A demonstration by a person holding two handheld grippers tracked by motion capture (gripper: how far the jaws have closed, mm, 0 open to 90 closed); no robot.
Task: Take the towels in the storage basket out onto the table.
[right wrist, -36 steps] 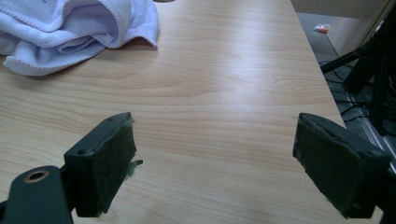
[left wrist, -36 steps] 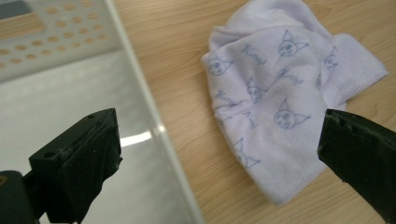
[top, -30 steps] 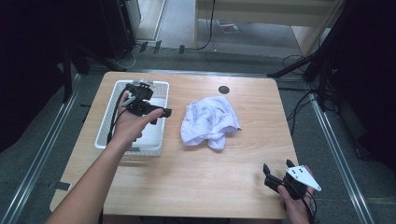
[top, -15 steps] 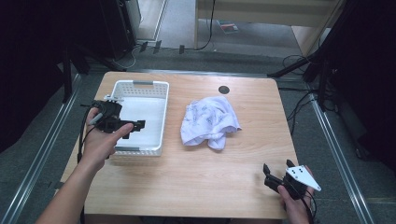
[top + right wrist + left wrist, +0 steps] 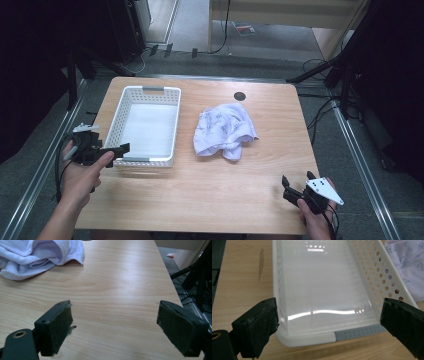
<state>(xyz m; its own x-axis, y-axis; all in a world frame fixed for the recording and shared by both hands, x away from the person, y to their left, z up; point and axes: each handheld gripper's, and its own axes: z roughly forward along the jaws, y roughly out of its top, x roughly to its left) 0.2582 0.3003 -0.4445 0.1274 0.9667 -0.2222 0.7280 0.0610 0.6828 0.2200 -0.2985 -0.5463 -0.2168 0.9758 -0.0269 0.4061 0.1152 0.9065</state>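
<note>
High view: white basket [image 5: 170,125] empty, cloth [image 5: 223,131] beside

We see our left gripper [image 5: 120,148] at frame left beside the white basket [image 5: 116,123], crumpled cloth [image 5: 223,130] at centre.

No readable text or labels.

You had the high view looking steeply down; your left camera sat close facing the basket [image 5: 322,290], sharing the cloth [image 5: 37,257] at twelve o'clock with the right.
</note>
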